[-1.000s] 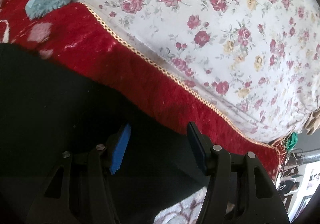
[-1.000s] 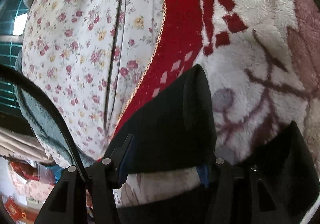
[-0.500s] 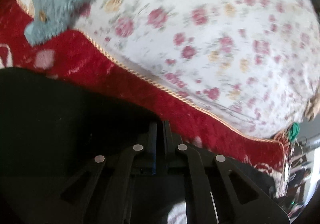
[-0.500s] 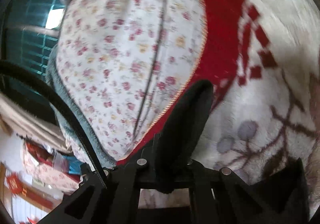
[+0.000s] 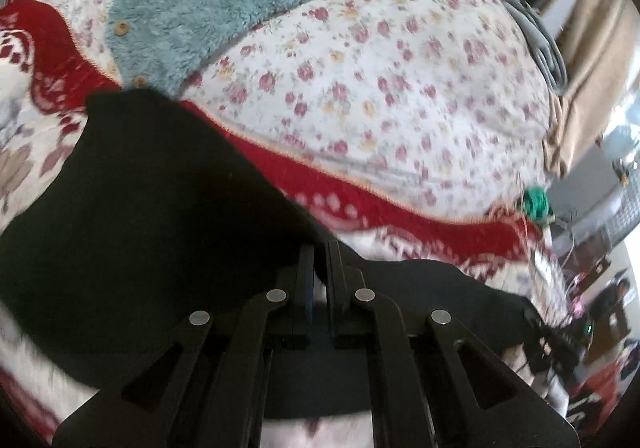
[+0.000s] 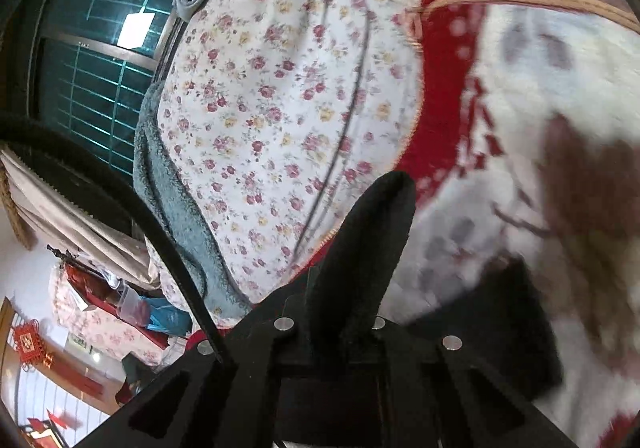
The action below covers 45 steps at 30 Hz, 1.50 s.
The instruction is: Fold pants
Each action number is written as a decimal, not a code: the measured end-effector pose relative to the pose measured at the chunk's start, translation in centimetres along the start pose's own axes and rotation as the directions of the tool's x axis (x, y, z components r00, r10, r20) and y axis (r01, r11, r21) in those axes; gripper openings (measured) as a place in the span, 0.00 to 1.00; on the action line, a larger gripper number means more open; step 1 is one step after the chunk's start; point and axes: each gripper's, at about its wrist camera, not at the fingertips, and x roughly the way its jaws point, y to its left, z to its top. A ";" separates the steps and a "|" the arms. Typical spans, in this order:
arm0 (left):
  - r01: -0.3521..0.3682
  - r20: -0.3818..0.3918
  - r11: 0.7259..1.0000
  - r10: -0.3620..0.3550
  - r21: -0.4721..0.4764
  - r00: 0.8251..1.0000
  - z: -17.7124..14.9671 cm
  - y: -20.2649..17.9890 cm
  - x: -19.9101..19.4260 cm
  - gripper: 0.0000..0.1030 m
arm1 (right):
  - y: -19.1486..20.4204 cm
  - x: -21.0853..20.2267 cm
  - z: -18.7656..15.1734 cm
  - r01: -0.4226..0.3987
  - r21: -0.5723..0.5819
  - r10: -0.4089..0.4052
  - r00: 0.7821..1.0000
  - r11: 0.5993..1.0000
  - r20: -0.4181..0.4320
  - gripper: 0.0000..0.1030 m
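gripping the black pants (image 5: 140,216), the left claw (image 5: 318,260) is pinched together on the cloth; the right claw (image 6: 344,288) clamps a fold above the red blanket (image 6: 436,120).

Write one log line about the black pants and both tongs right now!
left tongs: shut on pants | right tongs: shut on pants | pants: lifted off blanket

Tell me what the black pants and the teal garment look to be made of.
Black pants: soft matte knit or fleece, apparently; no sheen, and they drape limply from the right gripper. Teal garment: fluffy sherpa-like fleece with a curly pile and wooden-looking buttons.
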 end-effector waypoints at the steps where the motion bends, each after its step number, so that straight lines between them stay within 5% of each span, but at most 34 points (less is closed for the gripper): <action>1: -0.010 -0.005 1.000 0.010 0.009 1.000 -1.4 -0.1 -0.3 0.04 | -0.8 -0.4 -0.4 0.023 0.006 -0.023 1.000 1.000 -0.003 0.05; 6: -0.133 0.004 0.986 0.133 0.097 0.991 -6.8 -1.1 1.0 0.04 | -6.1 -0.1 -2.0 0.132 0.116 -0.128 0.991 0.984 -0.043 0.05; 14: -0.126 0.005 0.990 0.126 0.062 0.992 -8.6 0.2 -0.1 0.04 | -5.2 -2.0 -2.5 0.115 0.068 -0.115 0.993 0.991 -0.003 0.05; 17: -0.109 -0.030 0.991 0.112 0.078 0.993 -9.7 -0.2 0.9 0.04 | -5.7 -1.5 -2.4 0.183 0.064 -0.183 0.983 0.981 -0.005 0.05; 20: -0.108 -0.063 0.992 0.112 0.064 0.992 -10.3 0.3 1.8 0.04 | -6.0 0.1 -2.6 0.323 -0.024 -0.323 0.945 0.946 -0.044 0.07; 22: -0.084 -0.054 0.996 0.085 0.026 0.995 -10.0 1.1 0.8 0.04 | -5.0 -0.9 -2.9 0.334 -0.038 -0.334 0.942 0.942 -0.013 0.16; 23: -0.078 -0.036 0.997 0.078 0.012 0.996 -9.6 1.6 -0.2 0.04 | -4.4 -1.4 -2.9 0.336 -0.049 -0.337 0.941 0.940 -0.005 0.33; 24: -0.080 -0.019 0.997 0.080 0.005 0.997 -9.2 2.0 -1.1 0.06 | -3.5 -2.1 -3.1 0.328 -0.072 -0.328 0.944 0.942 0.011 0.48; 28: -0.128 0.051 0.992 0.129 -0.022 0.990 -7.5 4.6 -4.7 0.59 | 1.1 -3.3 -4.3 0.251 -0.205 -0.248 0.968 0.946 0.041 0.49; 31: -0.159 0.069 0.984 0.165 -0.087 0.984 -6.2 7.4 -5.9 0.60 | 5.1 -0.8 -6.7 0.082 -0.314 -0.108 0.992 0.946 -0.066 0.49; 33: -0.189 0.050 0.975 0.196 -0.117 0.979 -5.2 9.1 -5.8 0.60 | 7.4 2.0 -8.7 -0.001 -0.364 -0.057 0.987 0.931 -0.149 0.49; 40: -0.180 0.025 0.952 0.192 -0.247 0.981 -2.4 13.8 -4.3 0.60 | 16.1 12.0 -18.5 -0.174 -0.640 -0.067 0.940 0.748 -0.334 0.49; 45: -0.123 0.026 0.942 0.138 -0.313 0.990 0.0 15.8 -3.5 0.60 | 19.2 16.0 -23.1 -0.194 -0.762 -0.125 0.933 0.618 -0.339 0.49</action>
